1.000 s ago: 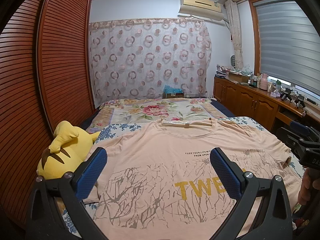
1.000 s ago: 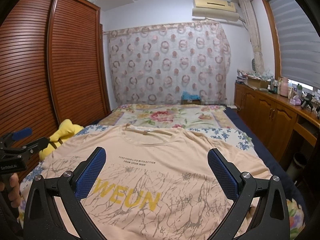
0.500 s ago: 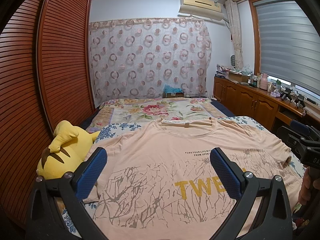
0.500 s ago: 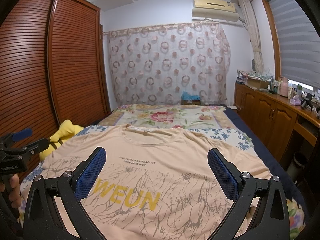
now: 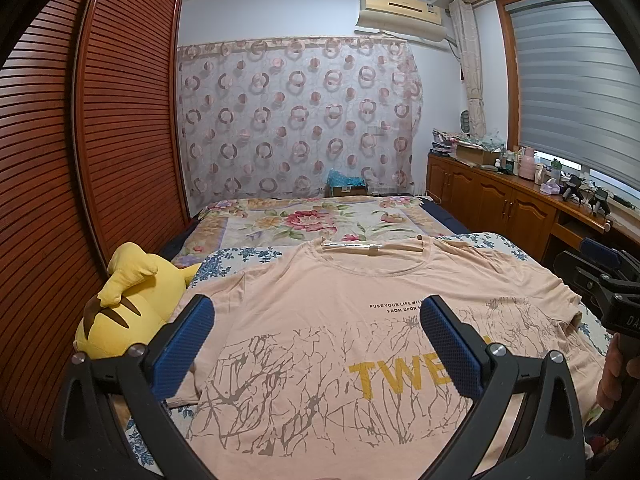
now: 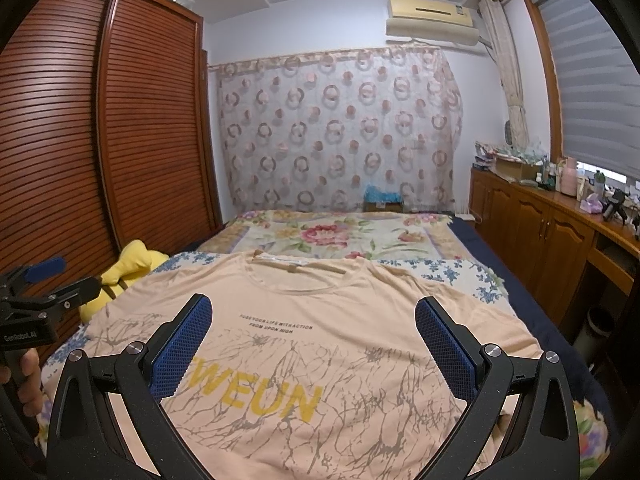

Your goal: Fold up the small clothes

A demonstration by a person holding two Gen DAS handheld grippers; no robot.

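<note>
Closest to me, my left claw (image 5: 316, 344) is spread wide, its 2 blue textured pads far apart with nothing between them. My right claw (image 6: 314, 344) is spread equally wide and also grips nothing. Both hover above the lower part of the shirt, and I see no contact with the cloth.

Under them lies the peach short-sleeved T-shirt (image 5: 320, 304) with grey branch print and yellow letters. It is spread flat, front side up, on the bed (image 6: 456, 272), which is covered with a blue-flowered white sheet. The hem is toward me and the round neckline (image 6: 296, 270) points away. In the left wrist view I can see my right claw at the right edge of the frame, near the shirt's right sleeve, held by a hand (image 5: 616, 376). In the right wrist view the left claw shows at the left edge, with a hand (image 6: 28, 372) on its grip.

Beside the shirt's left sleeve, a yellow plush toy (image 5: 128, 308) with brown stripes lies at the bed's edge, against the brown slatted wardrobe (image 5: 80, 184).

Beyond the neckline there is a cream blanket (image 5: 312, 220) with large pink flowers. Farther back a curtain (image 6: 340, 128) with ring pattern hangs on the wall, and a wooden cabinet surface (image 6: 560, 216) with small bottles runs along the right side under the window.
</note>
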